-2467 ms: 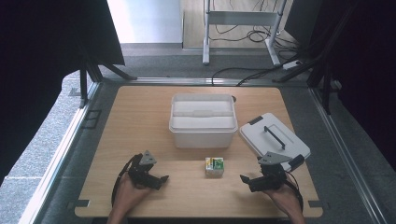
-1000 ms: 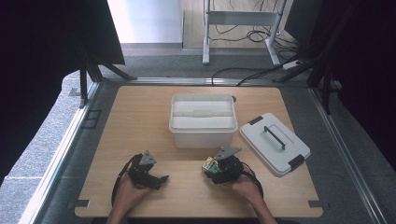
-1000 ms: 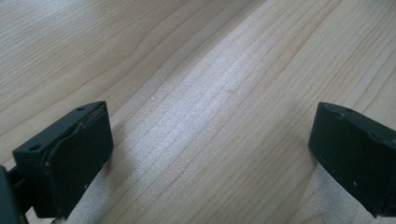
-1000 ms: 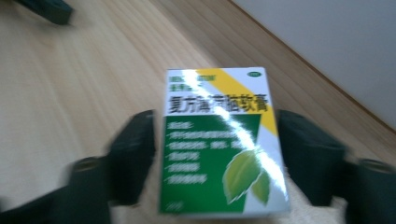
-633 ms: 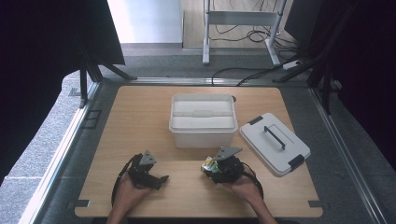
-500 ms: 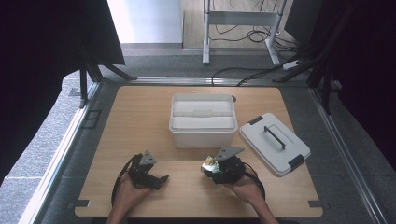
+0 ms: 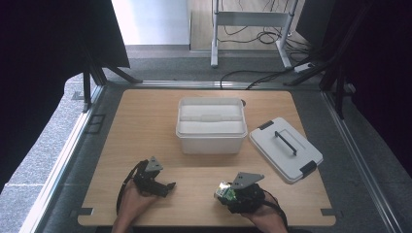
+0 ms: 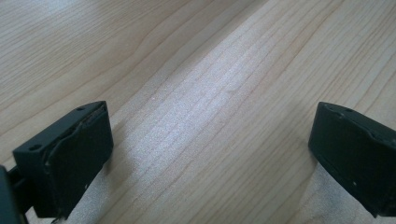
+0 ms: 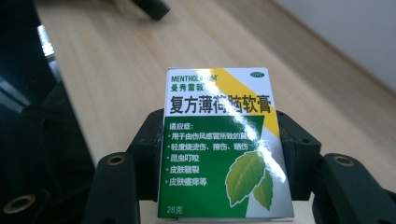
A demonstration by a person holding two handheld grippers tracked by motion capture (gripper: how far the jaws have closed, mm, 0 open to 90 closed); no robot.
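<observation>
A small green, white and yellow ointment box with leaves printed on it sits clamped between the jaws of my right gripper. In the high view that box and the right gripper are near the table's front edge, right of centre. My left gripper rests at the front left, pointing right, jaws wide apart. In the left gripper view, bare wood lies between its fingers, so the left gripper is open.
A white open bin stands mid-table. Its grey-white lid with a black handle lies flat to the right. The wooden table has bare room on the left. Black frame legs and cables lie beyond the far edge.
The right gripper came in from the front right to the small box and shut on it. It has since drawn back a little toward the front edge with the box. The left gripper stayed put.
</observation>
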